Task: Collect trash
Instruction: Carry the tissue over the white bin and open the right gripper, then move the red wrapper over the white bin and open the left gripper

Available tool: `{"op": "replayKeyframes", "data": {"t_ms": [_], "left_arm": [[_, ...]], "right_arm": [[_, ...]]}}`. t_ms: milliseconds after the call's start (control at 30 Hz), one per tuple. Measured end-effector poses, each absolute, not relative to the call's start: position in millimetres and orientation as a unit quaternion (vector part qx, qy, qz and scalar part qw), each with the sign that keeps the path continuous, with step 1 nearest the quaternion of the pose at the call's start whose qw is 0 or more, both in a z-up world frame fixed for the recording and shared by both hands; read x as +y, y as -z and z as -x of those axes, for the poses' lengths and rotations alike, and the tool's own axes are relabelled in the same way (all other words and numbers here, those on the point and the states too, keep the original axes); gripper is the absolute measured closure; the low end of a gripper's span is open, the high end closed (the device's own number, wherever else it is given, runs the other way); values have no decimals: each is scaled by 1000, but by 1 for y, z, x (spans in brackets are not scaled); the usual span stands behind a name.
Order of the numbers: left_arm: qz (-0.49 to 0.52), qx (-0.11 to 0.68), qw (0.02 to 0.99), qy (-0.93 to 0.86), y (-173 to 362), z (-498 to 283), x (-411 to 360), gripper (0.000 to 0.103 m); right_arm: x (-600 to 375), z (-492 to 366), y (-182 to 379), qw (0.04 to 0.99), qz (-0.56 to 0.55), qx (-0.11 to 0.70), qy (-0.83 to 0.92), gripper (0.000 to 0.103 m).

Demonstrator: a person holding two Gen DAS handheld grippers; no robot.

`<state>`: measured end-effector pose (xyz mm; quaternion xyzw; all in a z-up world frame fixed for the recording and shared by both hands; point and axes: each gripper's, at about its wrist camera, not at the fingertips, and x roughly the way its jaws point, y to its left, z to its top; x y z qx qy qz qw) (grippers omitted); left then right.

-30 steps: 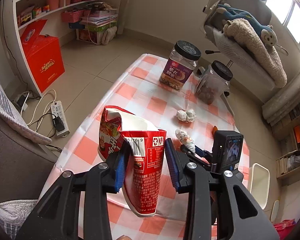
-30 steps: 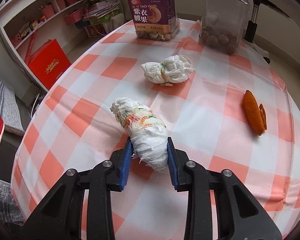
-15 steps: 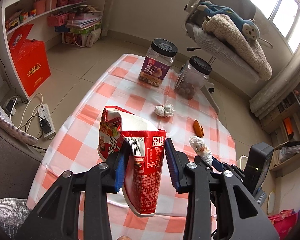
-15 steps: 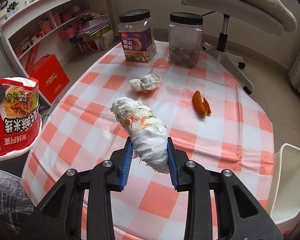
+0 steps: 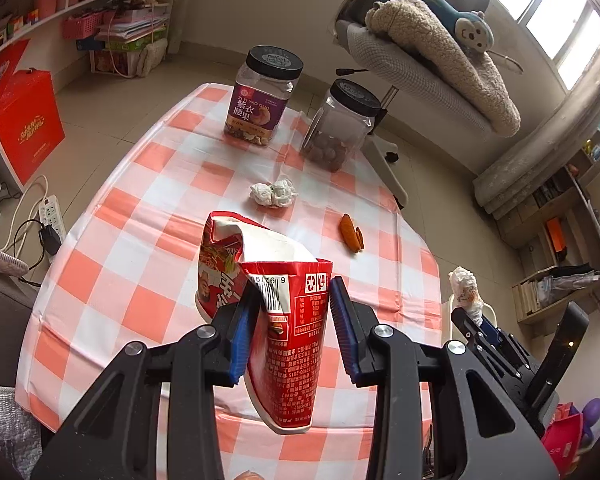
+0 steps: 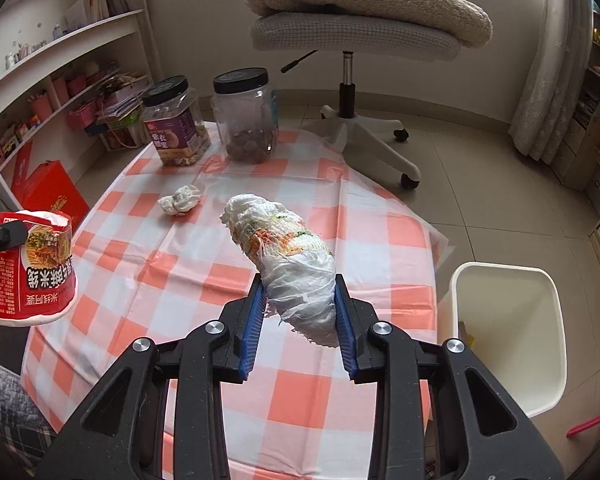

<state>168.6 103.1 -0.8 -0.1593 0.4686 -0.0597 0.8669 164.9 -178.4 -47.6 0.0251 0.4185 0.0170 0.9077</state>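
Note:
My left gripper [image 5: 294, 312] is shut on a red instant-noodle cup [image 5: 288, 320] with its lid peeled up, held above the near edge of the checked table [image 5: 148, 216]. The cup also shows in the right wrist view [image 6: 32, 268]. My right gripper [image 6: 300, 308] is shut on a stained white tissue wad [image 6: 288, 256], held high over the table's right side; the wad also shows in the left wrist view [image 5: 466, 288]. A crumpled tissue [image 5: 274, 194] [image 6: 180, 200] and an orange peel [image 5: 352, 232] lie on the table. A white bin [image 6: 508, 332] stands on the floor right of the table.
Two black-lidded jars [image 5: 264, 96] [image 5: 340, 124] stand at the table's far end. An office chair with a blanket [image 6: 360, 20] is behind it. A red box [image 5: 20, 120], shelves and a power strip [image 5: 50, 216] are at the left.
Both grippers have risen and pulled back from the table with their loads. The right gripper has swung to the right, bringing the white bin into view.

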Motion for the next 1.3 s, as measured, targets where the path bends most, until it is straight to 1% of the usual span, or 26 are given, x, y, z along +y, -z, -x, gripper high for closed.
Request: {"op": "replayKeyframes", "data": {"t_ms": [333,600,700,733,767,800,833,867,900,967,1067,1300], "left_arm": [[141,478,864,78,12,-180,55,67],[121,476,863,114,17,-185,1,67],[115,477,862,128,20,-187,-21,67],[114,477,861,133,21,-187,-29,67],[113,476,861,140,21,-187,-36,67],[112,475,861,147,21,-188,-44,67],[112,473,860,154,21,-187,-52,67],[111,471,860,162,21,-187,-61,67],[110,469,859,172,21,-186,-69,67],[107,464,858,189,20,-184,-88,67],[104,460,854,219,21,-182,-120,67],[87,476,829,279,31,-178,-203,67]], "right_arm": [[-287,-160,41,901,-95,415,83,72],[-353,-152,48,884,-95,425,172,70],[-371,-148,51,877,-82,429,201,67],[-377,-146,51,876,-81,427,209,61],[-382,-143,50,875,-83,424,218,50],[-388,-140,49,875,-84,420,226,44],[-392,-138,47,874,-85,416,234,33],[-397,-134,45,875,-86,411,242,26],[-401,-132,43,875,-87,407,248,24],[-408,-128,40,874,-87,400,260,11],[-421,-121,36,873,-92,391,278,8],[-452,-106,25,869,-148,365,299,7]]}}
